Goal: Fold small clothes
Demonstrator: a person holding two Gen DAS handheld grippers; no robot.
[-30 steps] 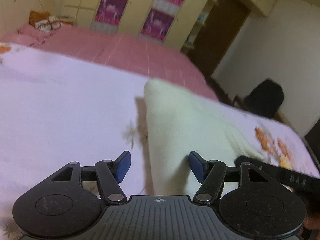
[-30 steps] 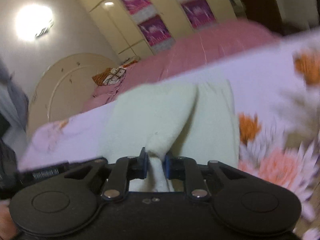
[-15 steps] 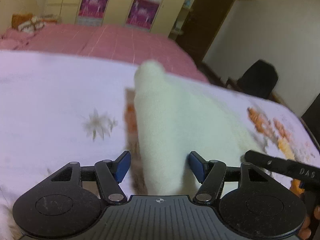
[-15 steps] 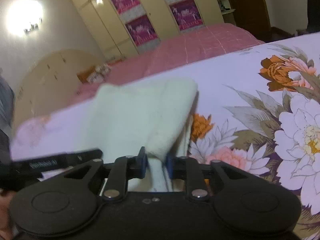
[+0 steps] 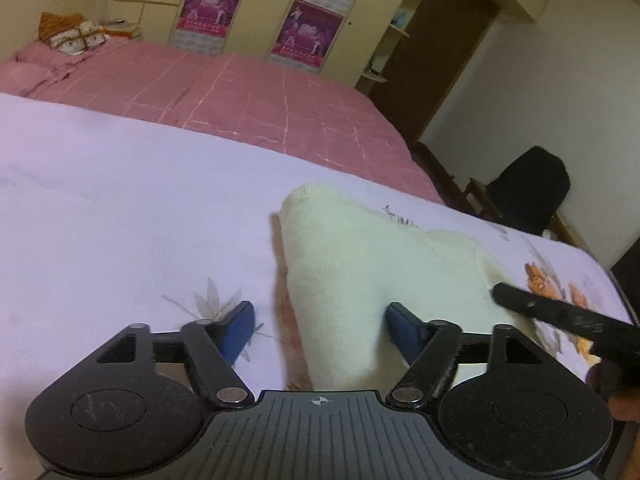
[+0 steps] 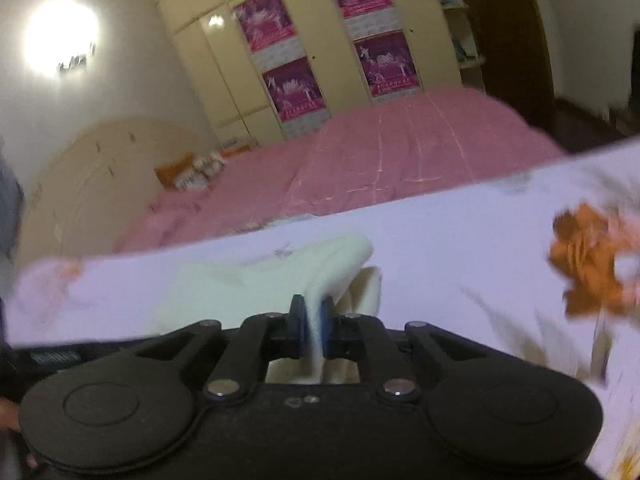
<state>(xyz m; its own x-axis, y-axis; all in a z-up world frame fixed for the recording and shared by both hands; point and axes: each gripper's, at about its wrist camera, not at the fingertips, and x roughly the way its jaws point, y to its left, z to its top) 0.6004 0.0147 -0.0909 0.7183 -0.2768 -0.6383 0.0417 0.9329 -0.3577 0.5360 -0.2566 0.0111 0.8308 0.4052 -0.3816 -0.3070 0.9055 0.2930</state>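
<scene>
A cream knitted garment lies folded on the pale floral sheet. Its near end runs between the jaws of my left gripper, which are opening; the left blue pad stands well off the cloth and the right one is at its edge. In the right wrist view my right gripper is shut on a raised fold of the same garment, lifting that edge off the sheet. The right gripper's black body shows at the garment's right side in the left wrist view.
A pink checked bedspread covers the bed beyond the sheet, with pillows at its head. A wardrobe with purple posters lines the back wall. A black chair stands past the bed's right edge by a dark doorway.
The left jaws have spread wider around the garment's end. The right jaws have squeezed tighter on the cream fold, and both views have shifted across the bed.
</scene>
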